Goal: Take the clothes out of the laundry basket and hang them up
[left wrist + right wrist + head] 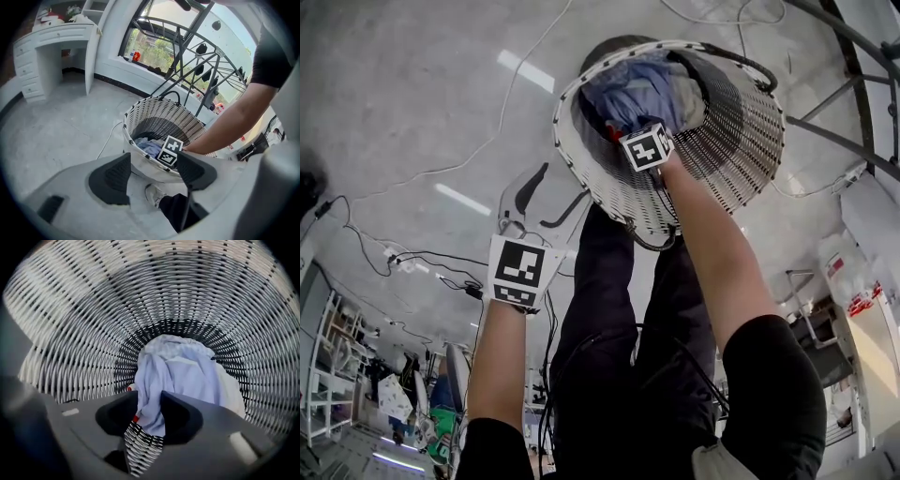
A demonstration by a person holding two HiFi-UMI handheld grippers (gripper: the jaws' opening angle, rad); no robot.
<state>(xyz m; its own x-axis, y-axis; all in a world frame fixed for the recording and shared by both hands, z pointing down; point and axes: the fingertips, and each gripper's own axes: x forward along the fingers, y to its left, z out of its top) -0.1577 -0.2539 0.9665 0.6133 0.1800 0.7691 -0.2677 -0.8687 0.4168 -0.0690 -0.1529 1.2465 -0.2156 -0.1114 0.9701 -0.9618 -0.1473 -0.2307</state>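
The clothes (pixel 183 376), a light-blue bundle, sit at the bottom of the laundry basket (pixel 741 141), which stands on the grey floor (pixel 412 112) right in front of the person's shoe (pixel 152 194). The basket is a deep white weave with a dark inside, so the walls crowd in all round down there. Outside it there's loads of bare floor on the left, just a thin cable (pixel 105 140). A dark drying rack (pixel 197 70) is close behind the basket, and a white desk (pixel 56 47) is well off to the side.

The right gripper (pixel 149 411) is way down inside, its jaws partly closed and pinching a fold of that blue cloth, with the forearm (pixel 712 253) going steeply down over the rim.

The left gripper (pixel 153 161) hangs outside by the near rim, its jaws spread wide with nothing in them, tilted down towards the basket.
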